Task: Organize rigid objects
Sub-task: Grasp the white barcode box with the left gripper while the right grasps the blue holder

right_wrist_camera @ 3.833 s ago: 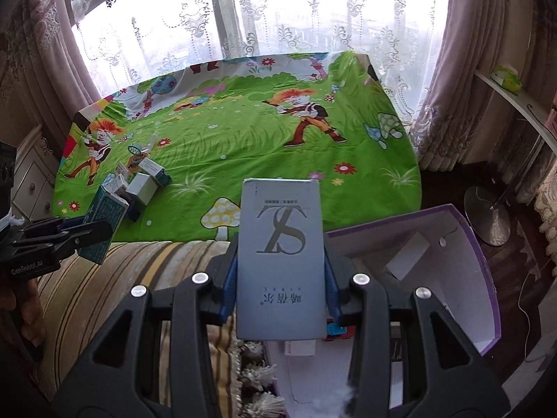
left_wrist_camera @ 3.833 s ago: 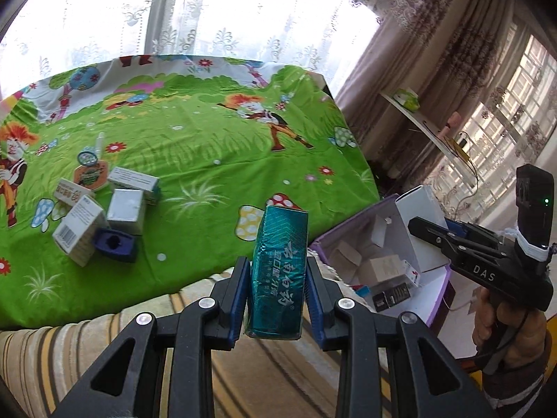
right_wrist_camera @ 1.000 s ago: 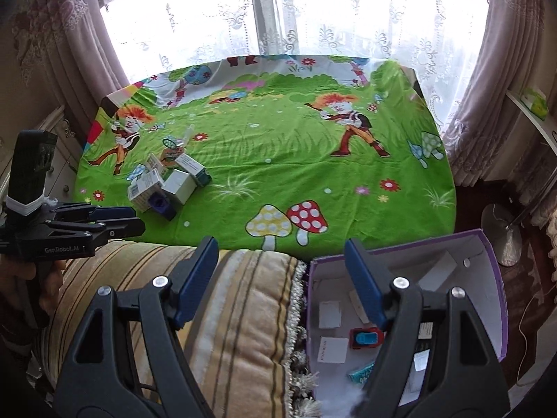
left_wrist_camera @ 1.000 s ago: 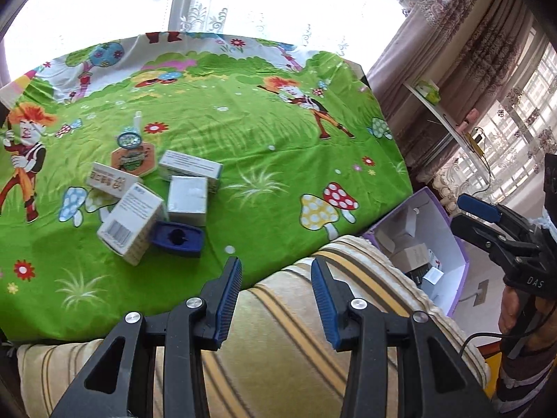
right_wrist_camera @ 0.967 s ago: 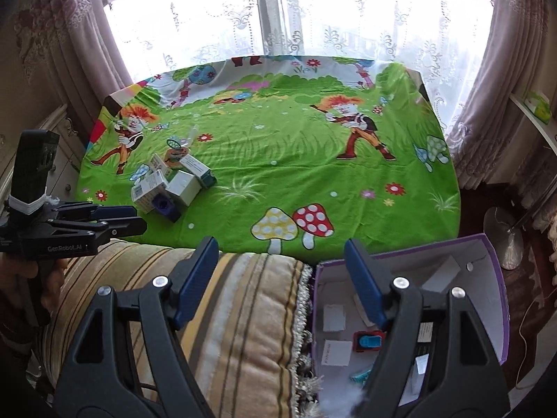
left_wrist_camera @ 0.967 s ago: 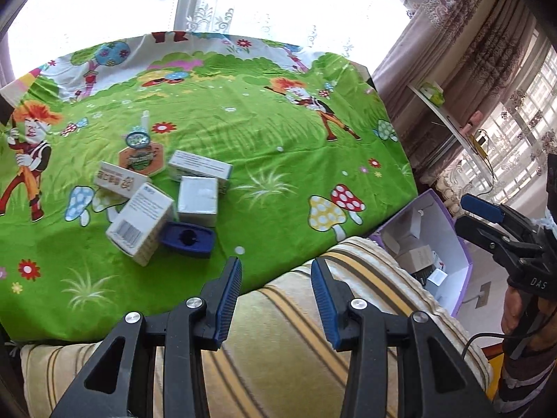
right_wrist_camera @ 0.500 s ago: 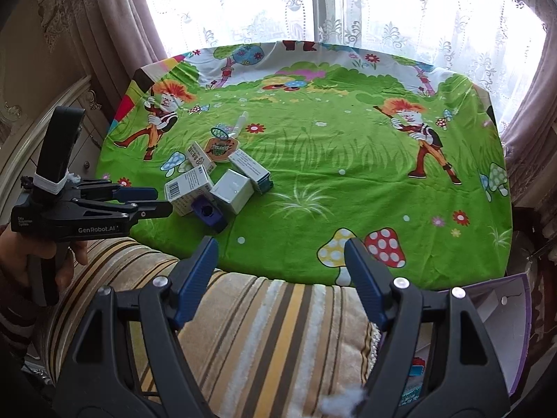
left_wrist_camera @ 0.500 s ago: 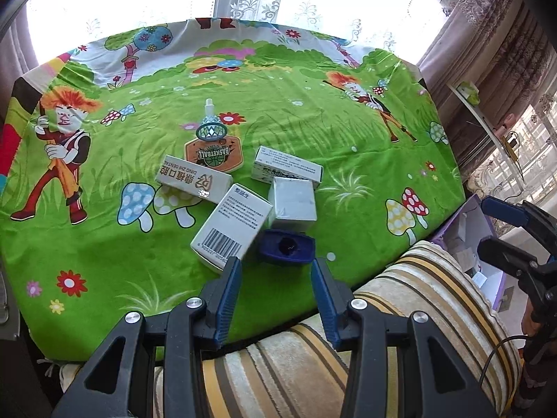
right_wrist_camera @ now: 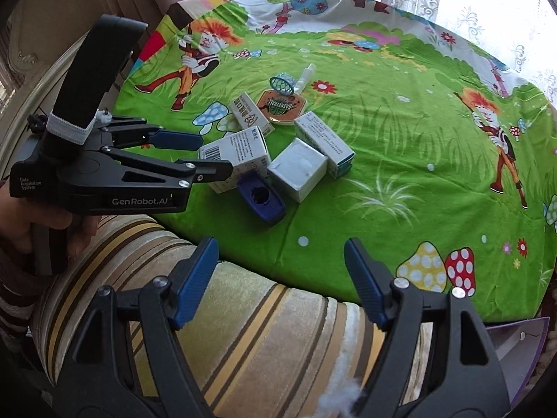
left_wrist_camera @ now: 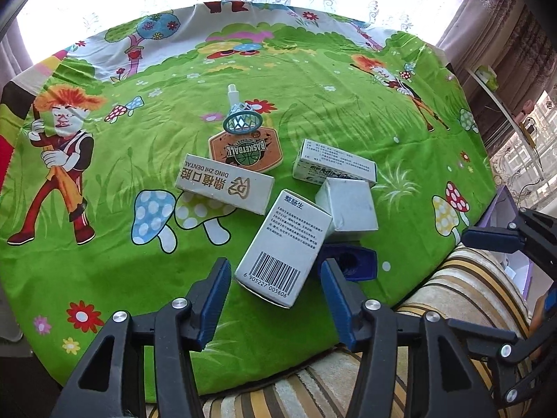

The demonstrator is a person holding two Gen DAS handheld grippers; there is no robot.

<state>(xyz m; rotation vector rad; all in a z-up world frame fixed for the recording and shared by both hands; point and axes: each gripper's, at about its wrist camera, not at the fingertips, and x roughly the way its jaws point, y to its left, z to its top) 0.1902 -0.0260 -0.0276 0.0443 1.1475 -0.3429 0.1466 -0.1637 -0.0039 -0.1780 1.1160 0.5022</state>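
Where the barcoded white carton (left_wrist_camera: 283, 247) overlaps it, the dark blue plastic piece (left_wrist_camera: 351, 259) is half hidden from my left wrist view; the right wrist view shows it whole (right_wrist_camera: 261, 198), a rounded block with a round hole, touching the carton's near side. Left gripper (left_wrist_camera: 275, 299) is spread wide with nothing between its blue ribbed pads, the carton's barcode end just ahead of the gap. Right gripper (right_wrist_camera: 280, 278) also gapes wide and holds nothing, hovering over the striped plush cushion (right_wrist_camera: 243, 317). Purple box (right_wrist_camera: 522, 345) is cut off at the right edge, contents unseen.

Cluster on the cartoon-print green cloth (left_wrist_camera: 348, 104): a matte white cube box (left_wrist_camera: 348, 205) touching the carton, a long teal-edged carton (left_wrist_camera: 334, 165) behind it, and a cream DING ZHI DENTAL carton (left_wrist_camera: 224, 183) to the left. Behind it lies a hexagonal orange basketball toy board (left_wrist_camera: 245, 149) with a teal net hoop (left_wrist_camera: 242, 122). Print on the cartons is too small to read.
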